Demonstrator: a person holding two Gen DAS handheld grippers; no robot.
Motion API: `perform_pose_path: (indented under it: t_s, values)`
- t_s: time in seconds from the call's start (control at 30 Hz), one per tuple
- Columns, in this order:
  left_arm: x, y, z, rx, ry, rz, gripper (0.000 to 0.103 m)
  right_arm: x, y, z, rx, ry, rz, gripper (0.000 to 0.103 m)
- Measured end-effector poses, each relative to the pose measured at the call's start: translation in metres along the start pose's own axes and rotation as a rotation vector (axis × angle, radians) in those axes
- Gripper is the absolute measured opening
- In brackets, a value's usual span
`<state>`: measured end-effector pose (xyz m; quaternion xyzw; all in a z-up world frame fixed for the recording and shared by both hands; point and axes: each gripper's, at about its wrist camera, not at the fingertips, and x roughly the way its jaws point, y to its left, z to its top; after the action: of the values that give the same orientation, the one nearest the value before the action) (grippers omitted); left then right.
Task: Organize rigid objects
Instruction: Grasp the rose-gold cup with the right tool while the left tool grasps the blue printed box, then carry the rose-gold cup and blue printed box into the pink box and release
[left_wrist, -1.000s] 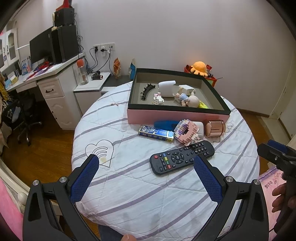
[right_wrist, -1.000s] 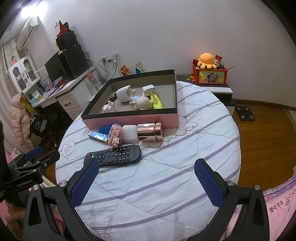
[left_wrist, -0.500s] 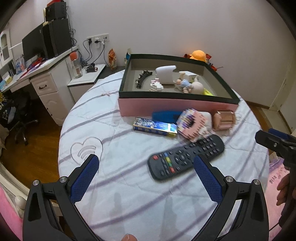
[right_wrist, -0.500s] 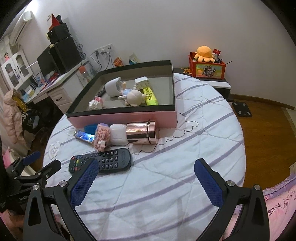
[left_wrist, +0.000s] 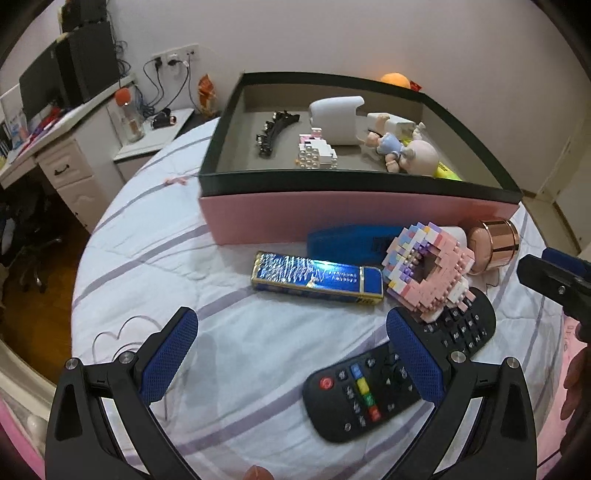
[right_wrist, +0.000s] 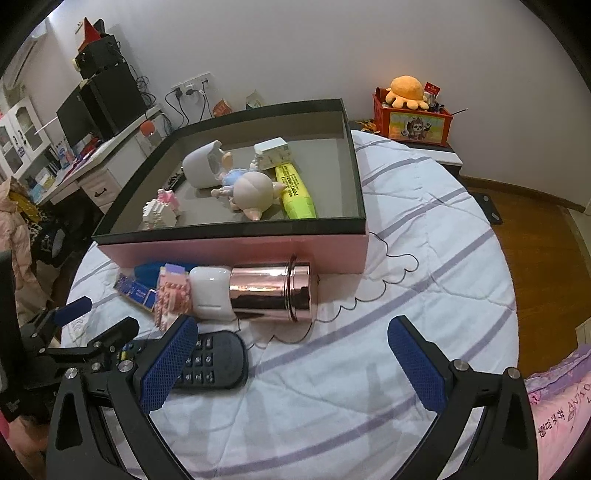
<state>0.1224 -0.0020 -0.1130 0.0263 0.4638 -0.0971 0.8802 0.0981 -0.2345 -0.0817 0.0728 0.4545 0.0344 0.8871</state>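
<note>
Black remote lies at 5 o'clock of pink box; left hand-held gripper and right hand-held gripper both spread wide, empty.

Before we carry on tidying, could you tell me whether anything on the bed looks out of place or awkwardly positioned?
Yes. The pink brick model lies tipped, its lower edge resting on the black remote rather than flat on the quilt. The rose-gold canister lies on its side against the pink box. Nothing looks spilled or broken.
</note>
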Motion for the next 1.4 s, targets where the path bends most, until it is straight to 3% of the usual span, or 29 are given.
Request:
perform_pose_path:
  t_s: [0.2,0.63,0.73,0.77,0.8,0.83,1.2,1.37,1.4]
  values:
    - [0.016,0.002,0.008,-0.027,0.022,-0.019,0.103,0.014,0.007,0.005,-0.024,0.014,-0.005,0.103]
    - [0.033,-0.011,0.012,-0.006,0.027,0.021,0.103,0.039,0.006,0.01,-0.009,0.014,-0.025,0.102]
    - [0.03,-0.006,0.011,-0.029,0.0,-0.009,0.103,0.041,0.005,0.01,-0.01,0.001,-0.011,0.094]
    - [0.029,-0.003,0.01,-0.04,-0.006,-0.025,0.102,0.04,0.004,0.01,-0.008,-0.006,0.001,0.084]
    - [0.028,-0.001,0.01,-0.049,-0.01,-0.039,0.1,0.038,0.003,0.01,-0.007,-0.012,0.002,0.065]
    - [0.027,0.001,0.009,-0.053,-0.014,-0.048,0.098,0.038,0.003,0.011,-0.012,-0.008,0.0,0.06]
    - [0.014,0.012,-0.002,-0.045,-0.04,-0.054,0.073,0.033,0.001,0.002,-0.021,0.005,0.013,0.057]
    - [0.016,0.01,0.001,-0.025,-0.03,-0.051,0.073,0.032,-0.001,0.0,-0.02,0.008,0.019,0.057]
    - [0.018,0.006,0.002,0.007,-0.015,-0.033,0.078,0.031,-0.001,0.0,-0.024,0.009,0.017,0.057]
